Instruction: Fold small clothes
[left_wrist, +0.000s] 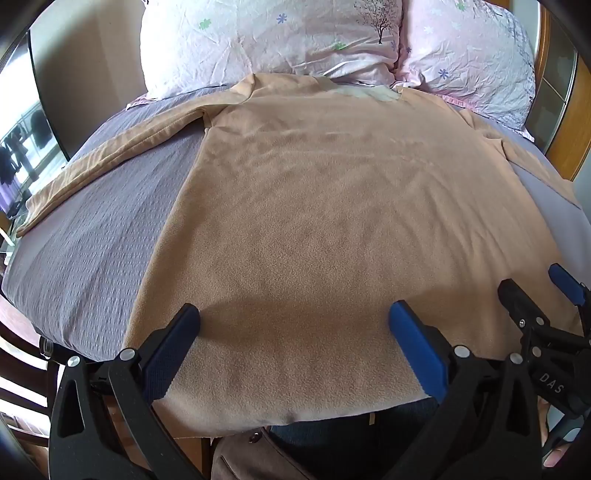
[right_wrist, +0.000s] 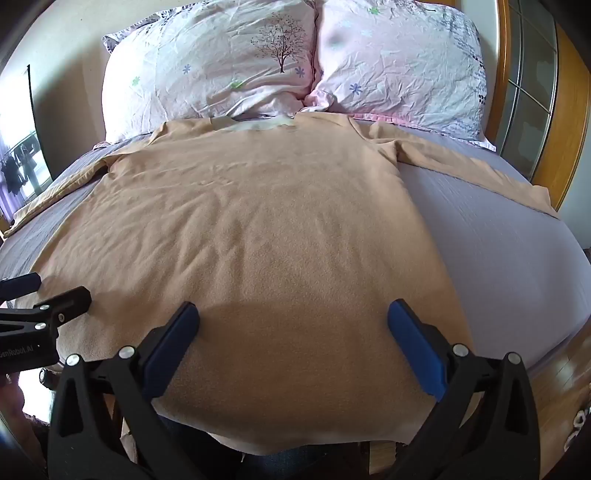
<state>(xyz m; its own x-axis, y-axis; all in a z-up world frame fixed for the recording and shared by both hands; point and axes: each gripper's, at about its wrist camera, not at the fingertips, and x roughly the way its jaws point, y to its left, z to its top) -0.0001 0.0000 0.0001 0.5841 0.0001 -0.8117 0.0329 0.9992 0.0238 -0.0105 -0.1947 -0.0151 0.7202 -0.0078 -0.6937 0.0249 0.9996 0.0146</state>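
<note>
A tan long-sleeved fleece top (left_wrist: 314, 206) lies flat on the bed, neck toward the pillows, hem hanging over the near edge. It also shows in the right wrist view (right_wrist: 258, 221). One sleeve (left_wrist: 110, 151) stretches left, the other sleeve (right_wrist: 480, 166) stretches right. My left gripper (left_wrist: 293, 317) is open, hovering over the hem's left part. My right gripper (right_wrist: 293, 317) is open over the hem's right part, holding nothing. The right gripper also shows at the left view's right edge (left_wrist: 535, 291).
The bed has a grey-purple cover (left_wrist: 85, 251). Two floral pillows (right_wrist: 221, 66) (right_wrist: 399, 62) lie at the head. A wooden headboard frame (right_wrist: 569, 129) is at the right. A window (left_wrist: 18, 147) is at the left. Wooden floor (right_wrist: 561, 387) lies beside the bed.
</note>
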